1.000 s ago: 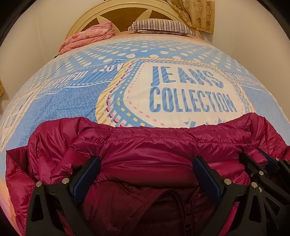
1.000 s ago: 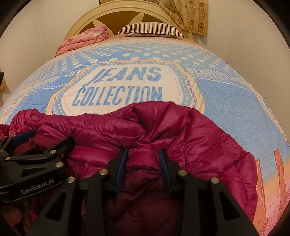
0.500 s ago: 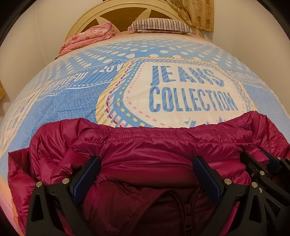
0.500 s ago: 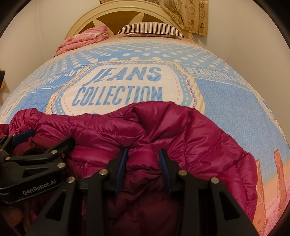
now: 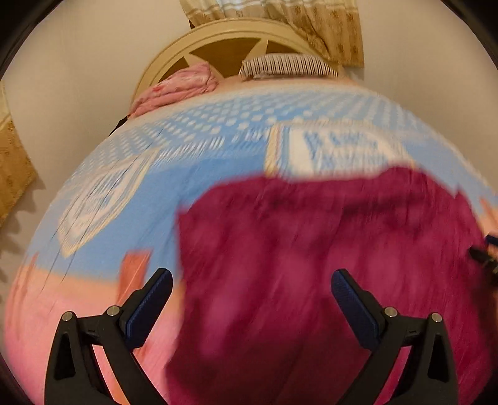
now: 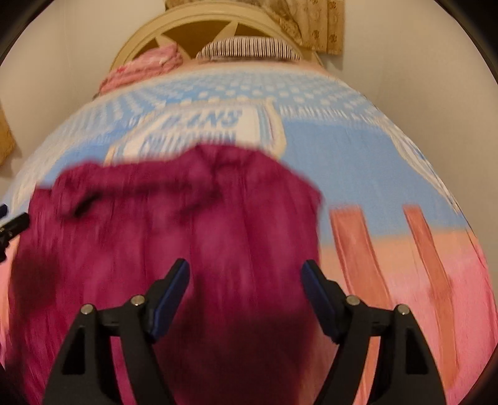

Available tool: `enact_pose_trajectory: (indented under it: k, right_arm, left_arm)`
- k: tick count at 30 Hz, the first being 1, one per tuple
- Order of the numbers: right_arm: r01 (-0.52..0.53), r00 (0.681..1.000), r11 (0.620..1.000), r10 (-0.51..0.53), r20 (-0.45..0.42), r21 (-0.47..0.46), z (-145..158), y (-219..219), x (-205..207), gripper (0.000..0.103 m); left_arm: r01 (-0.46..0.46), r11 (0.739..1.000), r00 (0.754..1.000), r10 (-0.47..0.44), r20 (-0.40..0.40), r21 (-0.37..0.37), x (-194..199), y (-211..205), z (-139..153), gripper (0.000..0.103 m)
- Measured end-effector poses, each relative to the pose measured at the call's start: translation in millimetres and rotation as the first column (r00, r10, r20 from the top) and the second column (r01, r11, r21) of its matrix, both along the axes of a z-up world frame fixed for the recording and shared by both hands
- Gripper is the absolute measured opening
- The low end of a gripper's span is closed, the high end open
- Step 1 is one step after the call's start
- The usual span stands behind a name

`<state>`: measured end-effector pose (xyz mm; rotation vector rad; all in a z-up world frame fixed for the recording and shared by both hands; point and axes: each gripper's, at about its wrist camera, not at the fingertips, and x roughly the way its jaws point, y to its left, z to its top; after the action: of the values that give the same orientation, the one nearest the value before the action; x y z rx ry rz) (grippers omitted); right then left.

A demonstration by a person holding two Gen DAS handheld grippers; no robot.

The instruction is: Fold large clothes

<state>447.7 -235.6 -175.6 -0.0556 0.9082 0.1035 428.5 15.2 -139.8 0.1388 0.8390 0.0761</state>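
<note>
Bedroom scene, both wrist views motion-blurred. Bed (image 5: 193, 174) with a blue, white and pink printed cover fills most of each view; the printed lettering on it is smeared. Cream wall behind, curved headboard (image 5: 174, 53) at the far end, patterned curtain (image 5: 311, 18) above it.

Magenta puffer jacket (image 5: 326, 264) lies spread on the near part of the bed, from around the white printed panel down to the near edge. In the right wrist view the jacket (image 6: 193, 236) sits centre-left, with bare cover and orange stripes to its right.

Left gripper (image 5: 251, 286) has its fingers wide apart and holds nothing; it is above the jacket's left part, with the left finger over bare pink cover and the right finger over fabric. Whether the pads touch the jacket cannot be told through the blur.

Right gripper (image 6: 246, 277) is also spread apart and empty, both fingers over the jacket's near part. Each gripper's black tip shows at the other view's side edge.

At the far end, a pink folded blanket (image 5: 177, 87) lies at the left corner and a striped pillow (image 5: 286, 64) beside it, both well apart from the jacket. Nothing lies between the grippers and the jacket.
</note>
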Motion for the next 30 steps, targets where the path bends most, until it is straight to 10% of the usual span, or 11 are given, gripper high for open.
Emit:
enact_pose_trajectory:
  k: [11, 24, 26, 30]
  right_arm:
    - [0.062, 0.998, 0.998, -0.062, -0.031, 0.000, -31, -53, -175, 0.083]
    - [0.149, 0.989, 0.978, -0.145, -0.036, 0.149, -39, -80, -273, 0.082]
    - [0.124, 0.992, 0.982, -0.122, -0.020, 0.142, -40, -75, -282, 0.072]
    - [0.064, 0.998, 0.978, -0.061, -0.019, 0.196, -39, -68, -290, 0.015]
  left_arm:
    - [-0.031, 0.999, 0.999, 0.030, -0.024, -0.019, -192, 44, -42, 0.102]
    - [0.010, 0.988, 0.998, -0.019, -0.052, -0.157, -268, 37, -65, 0.102]
    - [0.022, 0.981, 0.998, -0.033, -0.054, -0.190, -271, 38, -66, 0.091]
    - [0.066, 0.982, 0.997, -0.071, -0.022, -0.174, -283, 31, -61, 0.046]
